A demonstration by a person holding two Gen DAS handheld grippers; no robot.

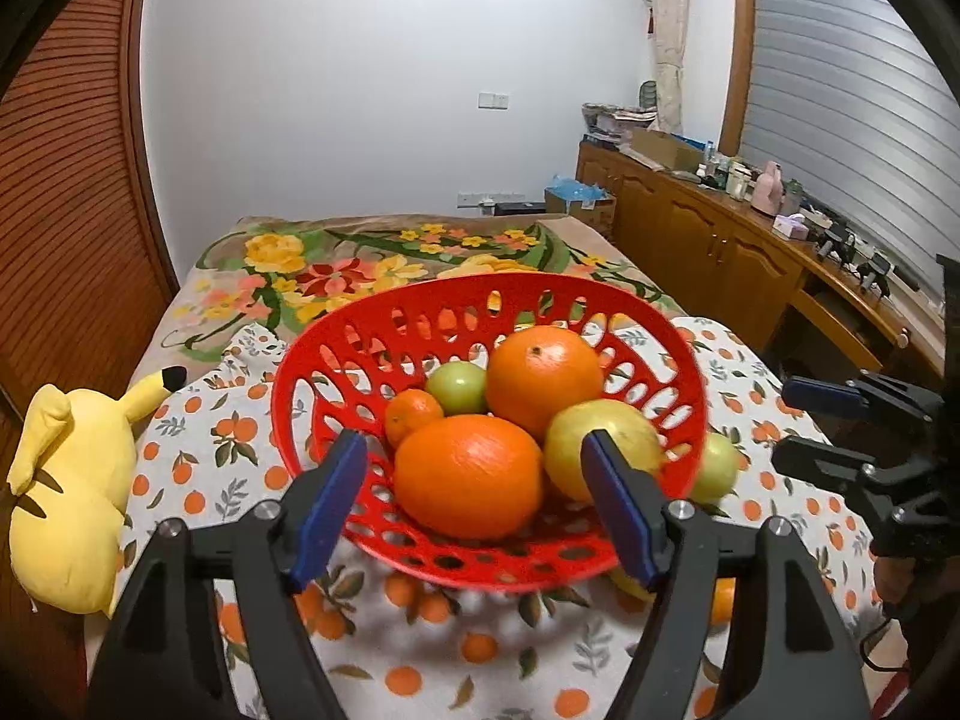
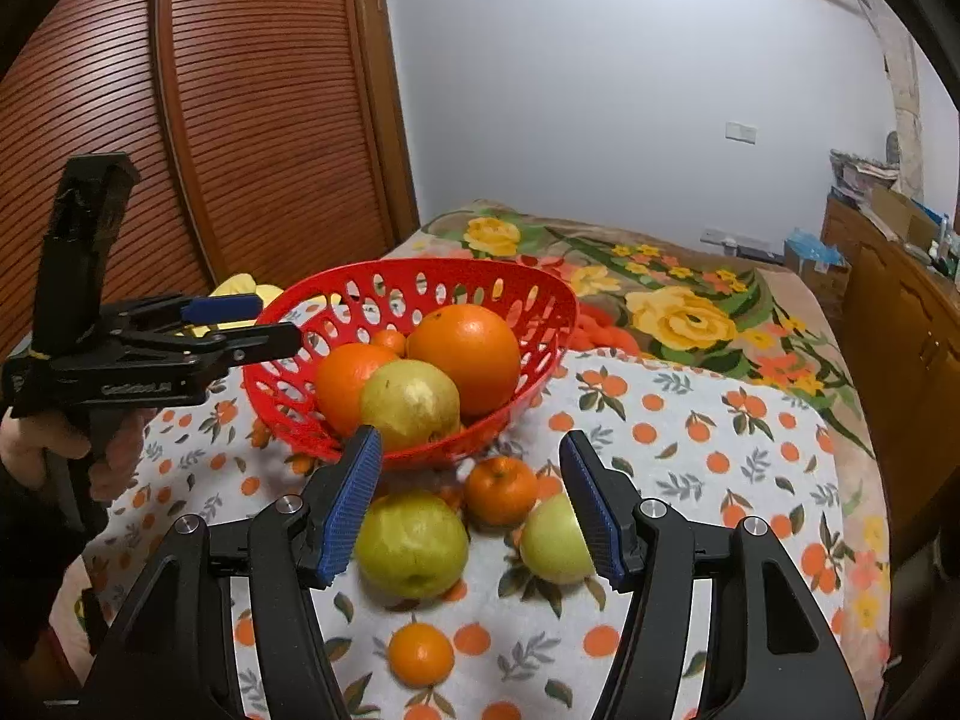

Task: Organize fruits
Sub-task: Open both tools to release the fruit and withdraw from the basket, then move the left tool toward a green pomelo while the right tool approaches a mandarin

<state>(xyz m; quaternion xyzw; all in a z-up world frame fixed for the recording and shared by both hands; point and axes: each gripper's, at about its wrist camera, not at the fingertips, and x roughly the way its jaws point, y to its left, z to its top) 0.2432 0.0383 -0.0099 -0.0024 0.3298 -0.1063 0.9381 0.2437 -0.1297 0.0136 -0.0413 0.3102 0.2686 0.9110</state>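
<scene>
A red perforated basket stands on the orange-print cloth and holds two big oranges, a small mandarin, a green fruit and a yellow-green pear. In front of it on the cloth lie a pear, a green apple, a mandarin and a small mandarin. My left gripper is open and empty at the basket's near rim. My right gripper is open and empty above the loose fruit.
A yellow plush toy lies left of the basket. The floral blanket covers the bed behind. A wooden cabinet with clutter stands on the right, a slatted wooden door on the left.
</scene>
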